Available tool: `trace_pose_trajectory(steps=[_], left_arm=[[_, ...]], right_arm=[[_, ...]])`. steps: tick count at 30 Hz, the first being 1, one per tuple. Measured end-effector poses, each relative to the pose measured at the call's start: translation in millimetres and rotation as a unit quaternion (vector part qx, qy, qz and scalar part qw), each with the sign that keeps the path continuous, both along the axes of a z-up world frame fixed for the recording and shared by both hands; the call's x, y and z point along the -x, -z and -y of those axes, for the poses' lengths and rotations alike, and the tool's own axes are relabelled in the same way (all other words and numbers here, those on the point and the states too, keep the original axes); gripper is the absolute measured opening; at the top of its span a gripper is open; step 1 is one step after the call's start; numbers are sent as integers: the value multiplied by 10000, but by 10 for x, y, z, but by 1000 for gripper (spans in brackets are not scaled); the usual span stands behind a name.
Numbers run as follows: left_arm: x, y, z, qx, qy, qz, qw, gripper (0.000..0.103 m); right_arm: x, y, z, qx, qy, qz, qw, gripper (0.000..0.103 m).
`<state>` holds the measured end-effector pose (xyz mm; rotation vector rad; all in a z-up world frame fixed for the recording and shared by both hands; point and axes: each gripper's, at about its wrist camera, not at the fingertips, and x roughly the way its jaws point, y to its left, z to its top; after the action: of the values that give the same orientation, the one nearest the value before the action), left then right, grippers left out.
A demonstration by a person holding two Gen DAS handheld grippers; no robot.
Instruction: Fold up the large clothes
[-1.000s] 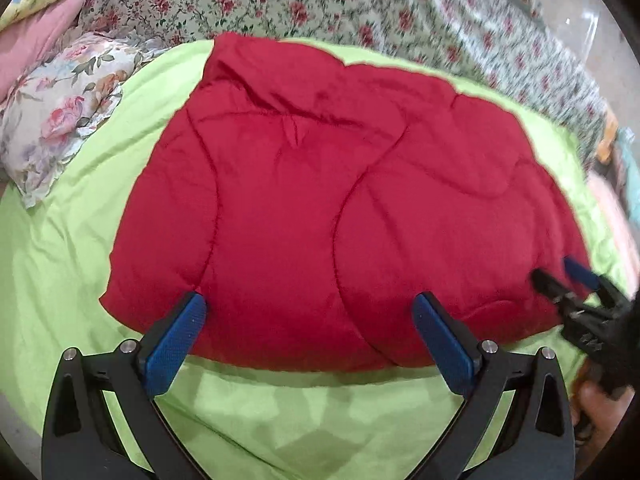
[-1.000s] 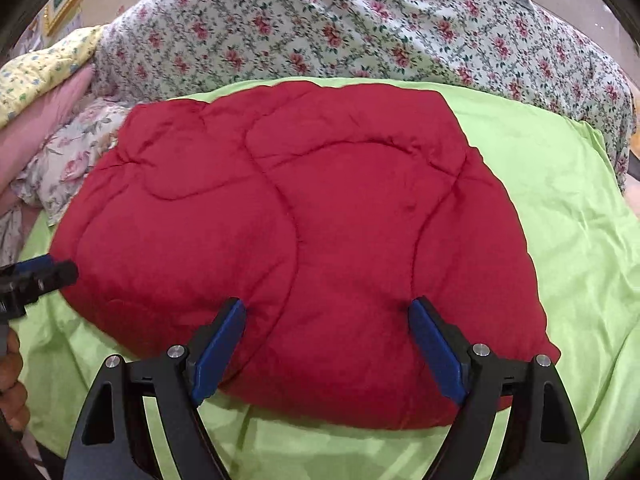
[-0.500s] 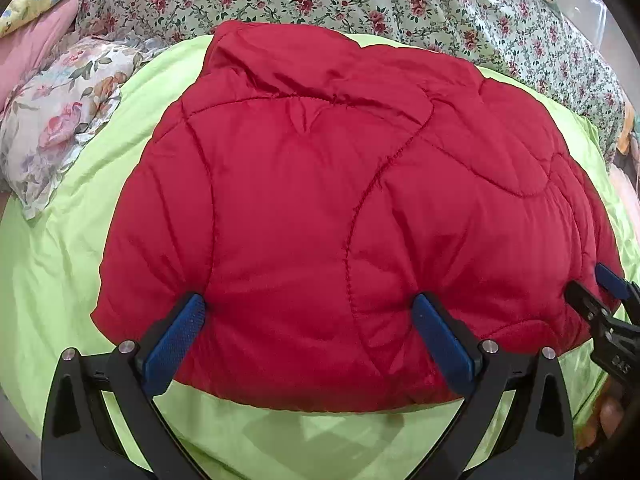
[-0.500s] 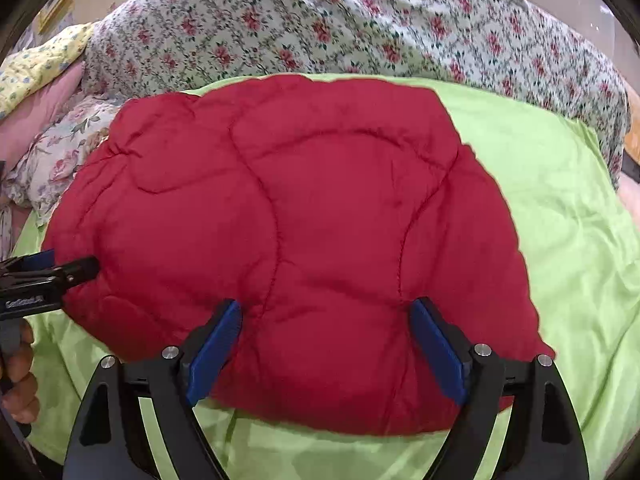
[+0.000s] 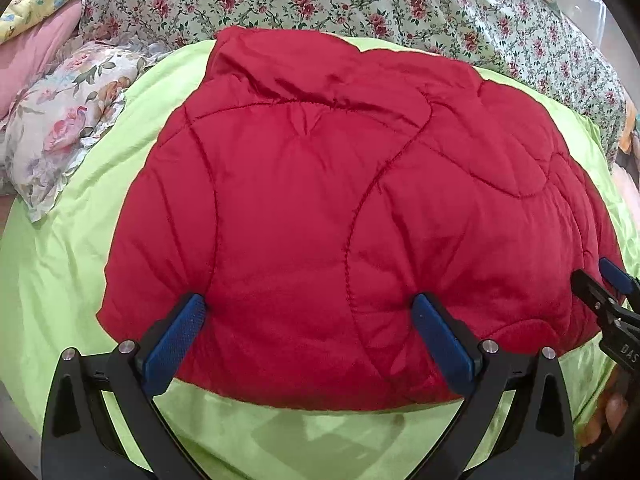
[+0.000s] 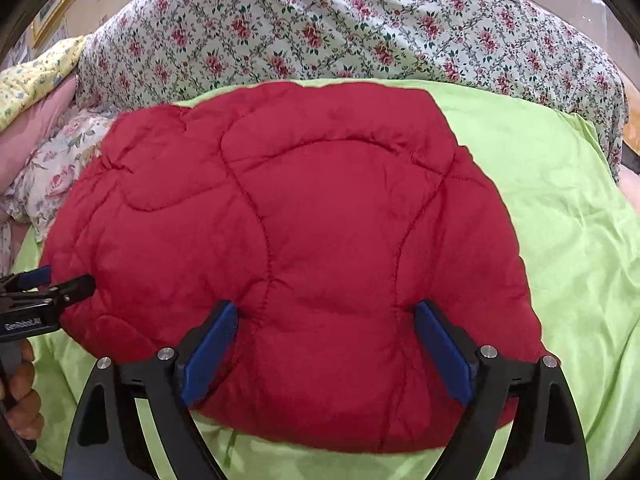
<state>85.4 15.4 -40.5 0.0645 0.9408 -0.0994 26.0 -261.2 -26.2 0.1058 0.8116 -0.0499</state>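
Observation:
A puffy red quilted garment (image 5: 340, 208) lies folded flat on a lime green sheet (image 5: 72, 248); it also fills the right wrist view (image 6: 312, 248). My left gripper (image 5: 308, 312) is open over the garment's near edge, its blue pads (image 5: 176, 340) spread wide above the fabric. My right gripper (image 6: 326, 320) is open in the same way over the near edge further right. Each gripper appears in the other's view: the right one (image 5: 600, 284) at the garment's right end, the left one (image 6: 60, 280) at its left end. Nothing is clamped.
A floral bedcover (image 5: 400, 4) rises behind the sheet. A flowered pillow (image 5: 60, 120) and a pink pillow (image 5: 36, 48) lie at the left. A hand (image 6: 20, 392) holds the left gripper's handle. Green sheet (image 6: 560, 200) lies bare to the garment's right.
Both grippers have moved forward and lower toward the garment, which looms larger; their fingers now overlap its near edge. Both have stayed open.

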Motion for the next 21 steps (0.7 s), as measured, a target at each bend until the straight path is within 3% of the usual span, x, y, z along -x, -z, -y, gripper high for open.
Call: trace_pose_trajectory(steps=[12,21], left_arm=[[339,-70,-113,-78,-34,-75,9999,103],[615,-150,-136,-315,25,23,9995,103]], right_arm=[[463,-314,-85,-253,-239,260,9991,92],[681,-183,-208,-294,-462,-15,9985,92]])
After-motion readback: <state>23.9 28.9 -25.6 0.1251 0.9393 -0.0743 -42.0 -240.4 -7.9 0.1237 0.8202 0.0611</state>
